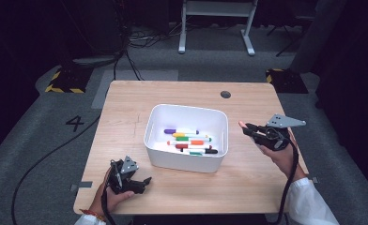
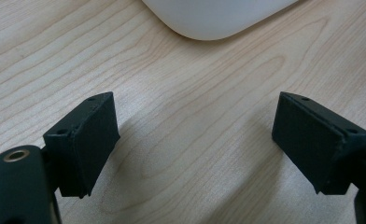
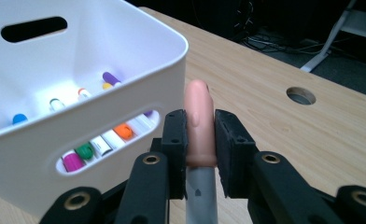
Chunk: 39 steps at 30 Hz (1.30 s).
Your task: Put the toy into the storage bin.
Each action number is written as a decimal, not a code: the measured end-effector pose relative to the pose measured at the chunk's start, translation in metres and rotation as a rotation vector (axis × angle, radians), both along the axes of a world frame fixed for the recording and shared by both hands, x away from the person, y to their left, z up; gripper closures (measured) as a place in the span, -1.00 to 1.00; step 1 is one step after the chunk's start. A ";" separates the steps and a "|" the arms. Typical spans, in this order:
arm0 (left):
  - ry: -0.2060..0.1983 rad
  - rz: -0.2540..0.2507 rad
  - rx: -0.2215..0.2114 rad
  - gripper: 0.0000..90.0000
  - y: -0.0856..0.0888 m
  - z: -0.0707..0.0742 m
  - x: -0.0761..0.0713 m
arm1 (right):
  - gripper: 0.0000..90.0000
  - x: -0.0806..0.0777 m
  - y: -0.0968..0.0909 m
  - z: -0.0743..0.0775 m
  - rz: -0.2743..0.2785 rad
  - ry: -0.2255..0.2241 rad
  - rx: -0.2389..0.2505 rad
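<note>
Carrying a marker to the bin
Right gripper (image 3: pixel 200 156) clamps a peach-capped grey marker (image 3: pixel 199 121) beside the white plastic bin (image 3: pixel 125 60); next, lift it over the rim. Left gripper (image 2: pixel 195 140) rests with jaws apart, empty.

in the right gripper view, we saw the marker (image 3: pixel 199 135) with its grey barrel cut off by the bottom edge, and the white bin (image 3: pixel 125 93) cropped left; its wall hid most markers inside.
</note>
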State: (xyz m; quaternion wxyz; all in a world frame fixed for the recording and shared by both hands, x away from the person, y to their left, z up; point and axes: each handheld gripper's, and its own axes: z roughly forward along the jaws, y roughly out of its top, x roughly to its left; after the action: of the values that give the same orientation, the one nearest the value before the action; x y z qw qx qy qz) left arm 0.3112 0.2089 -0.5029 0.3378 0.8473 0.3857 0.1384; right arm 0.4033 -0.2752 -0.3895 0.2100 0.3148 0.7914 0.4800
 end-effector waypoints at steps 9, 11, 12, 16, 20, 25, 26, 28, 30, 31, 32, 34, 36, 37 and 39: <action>0.000 0.000 0.000 -0.67 0.000 0.000 0.000 | 0.67 -0.003 0.009 0.026 0.039 -0.029 0.023; 0.000 0.000 0.000 -0.67 0.000 0.000 0.000 | 0.66 -0.004 0.013 0.033 0.052 -0.034 0.028; 0.000 0.000 0.000 -0.67 0.000 0.000 0.000 | 0.66 -0.004 0.015 0.036 0.062 -0.037 0.031; 0.000 0.000 0.000 -0.68 0.000 0.000 0.000 | 0.67 -0.005 0.025 0.046 0.090 -0.047 0.032; 0.000 0.000 0.000 -0.68 0.000 0.000 0.000 | 0.67 -0.007 0.036 0.057 0.120 -0.061 0.015; 0.000 0.000 -0.001 -0.67 0.000 0.000 0.000 | 0.67 -0.008 0.052 0.068 0.147 -0.054 0.010; 0.000 0.000 0.000 -0.67 0.000 0.000 0.000 | 0.67 -0.008 0.055 0.069 0.156 -0.060 0.008; 0.000 0.000 0.000 -0.67 0.000 0.000 0.000 | 0.67 -0.008 0.062 0.073 0.171 -0.055 -0.002; 0.000 0.000 0.000 -0.67 0.000 0.000 0.000 | 0.67 -0.008 0.070 0.076 0.186 -0.054 -0.002; 0.000 0.000 0.000 -0.67 0.000 0.000 0.000 | 0.67 -0.008 0.075 0.077 0.197 -0.052 -0.008; 0.000 0.000 -0.001 -0.67 0.000 0.000 0.000 | 0.67 -0.008 0.079 0.078 0.201 -0.051 -0.009; 0.002 0.001 -0.003 -0.67 0.000 0.000 0.000 | 0.67 -0.007 0.087 0.078 0.216 -0.047 -0.025; 0.000 -0.001 -0.002 -0.67 0.000 0.000 0.000 | 0.67 -0.006 0.093 0.079 0.228 -0.048 -0.039; 0.000 -0.001 -0.001 -0.67 0.000 0.000 0.000 | 0.67 -0.005 0.097 0.079 0.239 -0.049 -0.046; 0.000 0.000 0.000 -0.67 0.000 0.000 0.000 | 0.67 -0.004 0.105 0.079 0.252 -0.047 -0.053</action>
State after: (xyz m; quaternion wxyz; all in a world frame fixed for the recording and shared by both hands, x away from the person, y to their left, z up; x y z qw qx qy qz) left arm 0.3112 0.2089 -0.5029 0.3377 0.8474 0.3857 0.1382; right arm 0.3992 -0.1704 -0.3102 0.1748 0.1957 0.8320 0.4888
